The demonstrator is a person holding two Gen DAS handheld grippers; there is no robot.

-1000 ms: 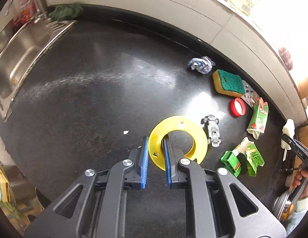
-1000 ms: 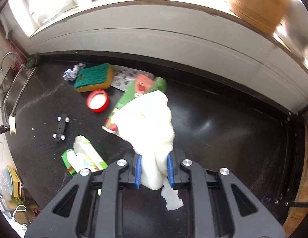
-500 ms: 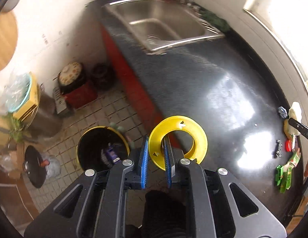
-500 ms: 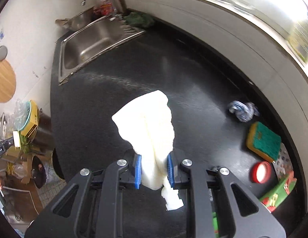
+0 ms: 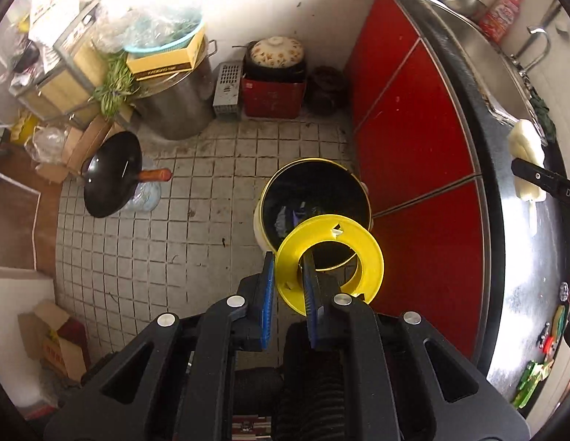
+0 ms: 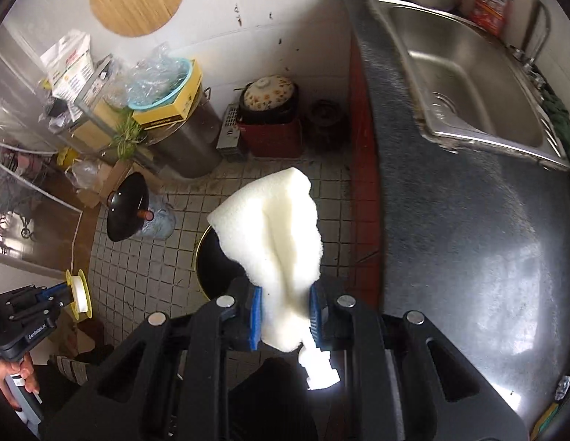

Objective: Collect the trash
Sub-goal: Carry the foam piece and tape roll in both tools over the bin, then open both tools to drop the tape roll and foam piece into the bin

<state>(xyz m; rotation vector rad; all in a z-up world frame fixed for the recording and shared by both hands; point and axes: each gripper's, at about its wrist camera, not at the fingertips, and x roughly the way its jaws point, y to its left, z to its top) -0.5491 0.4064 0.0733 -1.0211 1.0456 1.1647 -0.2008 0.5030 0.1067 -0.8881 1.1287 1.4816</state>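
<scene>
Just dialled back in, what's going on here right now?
A person is clearing trash with two handheld grippers. The left gripper is clamped on a yellow spool above the black bin on the tiled floor. The right gripper pinches a white foam piece, also over the bin. Neither is dropped yet. More litter remains on the counter.

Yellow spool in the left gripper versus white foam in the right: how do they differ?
The yellow spool is a rigid flat ring with an open centre; the white foam piece is soft, solid and irregular. The spool is pinched by its rim, the foam squeezed at its lower part. Both are held near the black bin on the floor.
</scene>
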